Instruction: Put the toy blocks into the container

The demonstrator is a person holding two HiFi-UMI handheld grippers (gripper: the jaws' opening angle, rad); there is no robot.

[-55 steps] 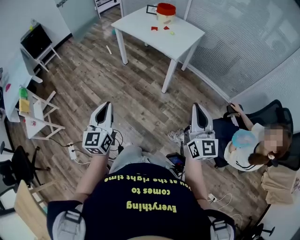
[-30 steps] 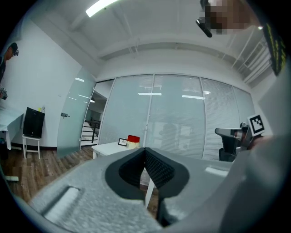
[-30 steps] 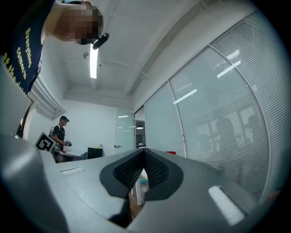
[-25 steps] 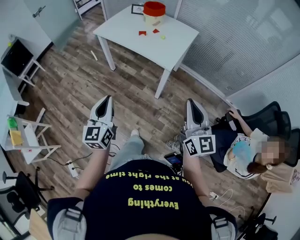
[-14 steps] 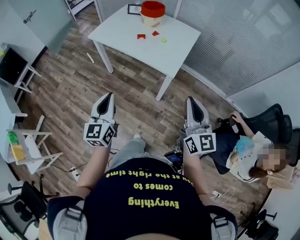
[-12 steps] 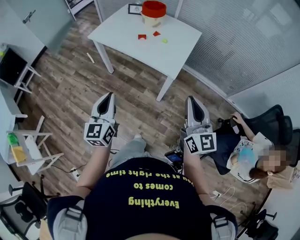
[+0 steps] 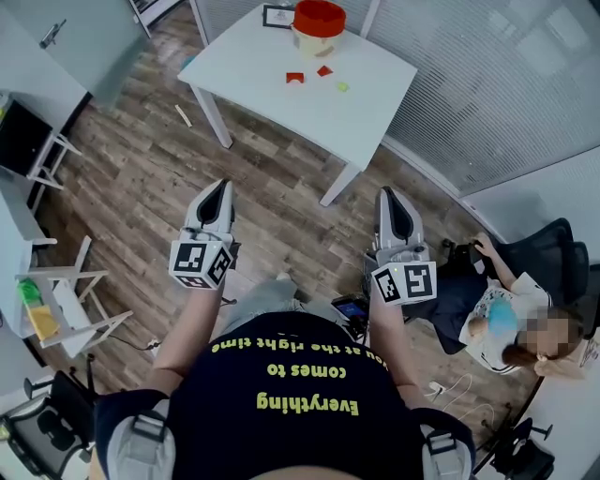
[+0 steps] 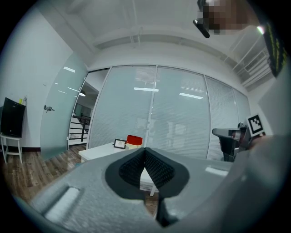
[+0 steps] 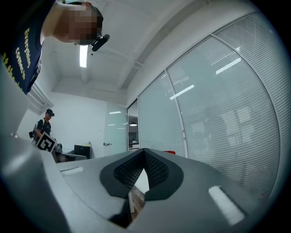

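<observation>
At the top of the head view stands a white table (image 7: 366, 103), well ahead of both grippers. On its far side sits a cream container with a red lid (image 7: 319, 23). Two red blocks (image 7: 295, 77) (image 7: 324, 70) and a small yellow-green block (image 7: 343, 86) lie near it. My left gripper (image 7: 219, 189) and right gripper (image 7: 390, 197) are held above the wooden floor, both shut and empty, pointing toward the table. In the left gripper view the shut left gripper (image 8: 144, 150) points at the container (image 8: 134, 141). The right gripper (image 9: 144, 151) also shows pads together.
A person sits in a black office chair (image 7: 553, 253) at the right, close to my right arm. A picture frame (image 7: 278, 16) stands on the table beside the container. A white rack (image 7: 56, 309) is at the left, a glass wall (image 7: 487, 84) behind the table.
The table has drawn a little closer and shifted right in the head view as the person walks. Both grippers stay shut and empty in front of the body.
</observation>
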